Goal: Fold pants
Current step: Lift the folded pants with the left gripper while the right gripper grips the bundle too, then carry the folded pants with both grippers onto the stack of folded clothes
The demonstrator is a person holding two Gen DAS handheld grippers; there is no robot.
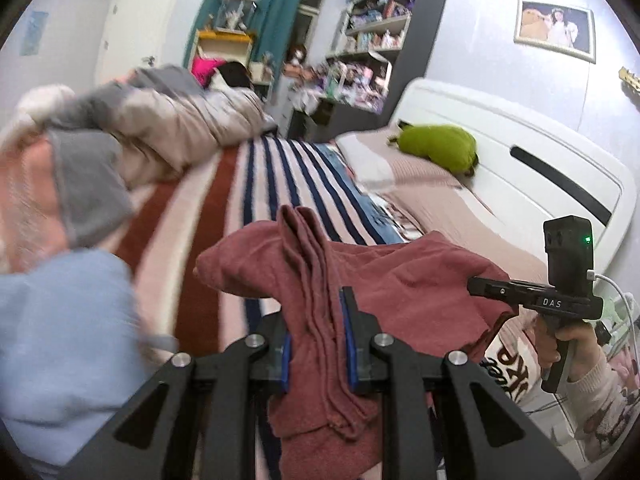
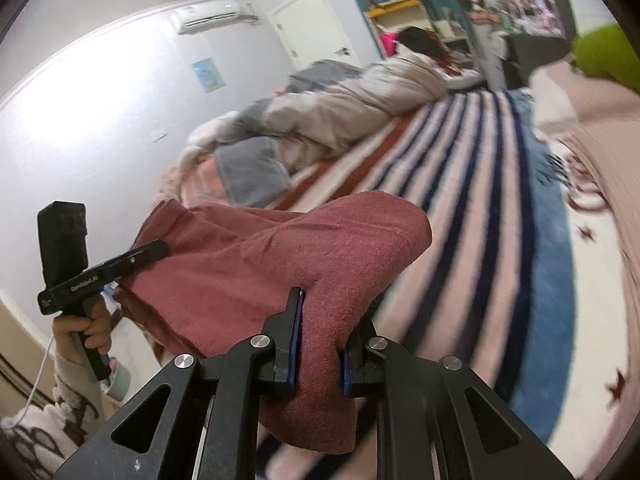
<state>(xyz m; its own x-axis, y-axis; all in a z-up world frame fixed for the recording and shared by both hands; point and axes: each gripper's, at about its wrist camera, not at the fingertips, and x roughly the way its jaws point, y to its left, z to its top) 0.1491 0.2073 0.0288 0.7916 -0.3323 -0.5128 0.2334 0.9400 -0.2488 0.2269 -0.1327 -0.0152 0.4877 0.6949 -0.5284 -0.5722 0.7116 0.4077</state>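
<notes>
Grippers, left (image 1: 316,344) and right (image 2: 318,346), level, apparently clamping pants (image 1: 400,276).

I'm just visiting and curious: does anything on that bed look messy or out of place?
The dusty-red knit pants hang bunched between the left gripper and right gripper, not flat. A rumpled beige-and-grey comforter is heaped on the striped blanket. Nothing looks spilled or damaged.
</notes>
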